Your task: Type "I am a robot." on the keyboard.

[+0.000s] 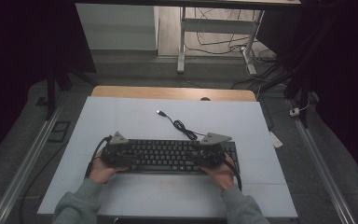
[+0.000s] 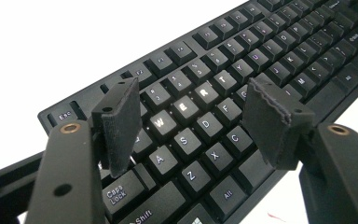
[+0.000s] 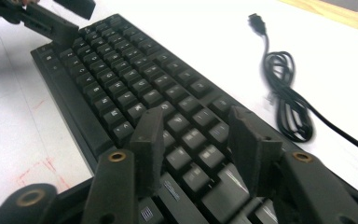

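- Keyboard (image 1: pixel 168 156), black, lies flat on the white surface (image 1: pixel 121 116), nearer the front edge than the back, its long side parallel to that edge.
- My left tool (image 2: pixel 193 116) hovers over the keyboard's left end; in the left gripper view its jaws are spread wide, with the W, E, R, S, D and C keys showing in the gap between them.
- Neither left pad (image 2: pixel 121 123) touches a key that I can make out; whether they rest on the caps I cannot tell.
- My right tool (image 3: pixel 198 149) sits over the keyboard's right end, jaws spread too, with a few rows of keys between them; nothing is pinched.
- From the high view both hands (image 1: pixel 101 170) grip the tools from the front edge side, one at each end of the keyboard.
- Cable (image 1: pixel 182 126), black, runs from the keyboard's back edge toward the surface's back edge, with a bundled loop midway and the USB plug (image 1: pixel 160 112) lying free at its end.
- Far off in the right gripper view I see the left tool at the keyboard's other end.
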`<move>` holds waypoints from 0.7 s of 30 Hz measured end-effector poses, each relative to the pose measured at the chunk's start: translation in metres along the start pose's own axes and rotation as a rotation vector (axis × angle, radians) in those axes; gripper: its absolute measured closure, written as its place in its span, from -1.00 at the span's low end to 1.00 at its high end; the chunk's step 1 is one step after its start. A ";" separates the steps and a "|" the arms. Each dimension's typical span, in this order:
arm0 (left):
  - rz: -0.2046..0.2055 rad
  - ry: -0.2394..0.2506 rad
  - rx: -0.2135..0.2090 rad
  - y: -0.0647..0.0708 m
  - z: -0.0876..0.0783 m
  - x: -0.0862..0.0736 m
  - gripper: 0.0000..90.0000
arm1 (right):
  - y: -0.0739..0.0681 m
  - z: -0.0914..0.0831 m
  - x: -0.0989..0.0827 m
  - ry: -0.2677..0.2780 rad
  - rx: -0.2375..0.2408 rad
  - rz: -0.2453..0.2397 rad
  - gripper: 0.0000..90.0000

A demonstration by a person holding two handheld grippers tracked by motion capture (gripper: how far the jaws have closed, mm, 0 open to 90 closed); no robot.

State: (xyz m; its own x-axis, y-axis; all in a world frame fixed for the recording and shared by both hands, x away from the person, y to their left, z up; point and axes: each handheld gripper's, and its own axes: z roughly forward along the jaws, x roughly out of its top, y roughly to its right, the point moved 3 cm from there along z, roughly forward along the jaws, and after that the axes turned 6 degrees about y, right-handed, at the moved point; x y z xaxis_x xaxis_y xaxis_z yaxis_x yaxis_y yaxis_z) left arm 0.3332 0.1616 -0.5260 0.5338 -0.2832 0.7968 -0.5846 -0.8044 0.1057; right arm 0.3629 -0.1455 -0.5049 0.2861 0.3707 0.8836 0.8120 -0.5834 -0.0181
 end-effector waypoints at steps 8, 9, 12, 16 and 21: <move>0.009 -0.006 0.004 0.001 -0.001 -0.001 -0.18 | 0.009 -0.017 -0.009 0.010 -0.016 0.026 0.18; 0.007 -0.004 0.006 0.000 -0.001 -0.001 -0.18 | 0.009 -0.017 -0.009 0.011 -0.014 0.027 0.18; 0.000 0.001 0.012 -0.001 -0.002 -0.001 -0.18 | 0.008 -0.017 -0.011 0.010 -0.004 0.021 0.17; 0.004 -0.005 0.013 -0.001 -0.001 -0.001 -0.17 | 0.008 -0.017 -0.012 0.001 -0.002 0.008 0.16; 0.013 -0.001 0.010 0.001 -0.001 -0.001 -0.16 | 0.009 -0.018 -0.011 0.002 -0.014 0.004 0.17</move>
State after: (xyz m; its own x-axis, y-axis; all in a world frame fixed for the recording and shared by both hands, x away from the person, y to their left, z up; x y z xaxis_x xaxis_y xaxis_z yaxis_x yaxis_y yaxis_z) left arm 0.3314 0.1613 -0.5261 0.5268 -0.2948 0.7972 -0.5856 -0.8057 0.0891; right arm 0.3579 -0.1671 -0.5062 0.2881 0.3669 0.8845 0.8038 -0.5947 -0.0152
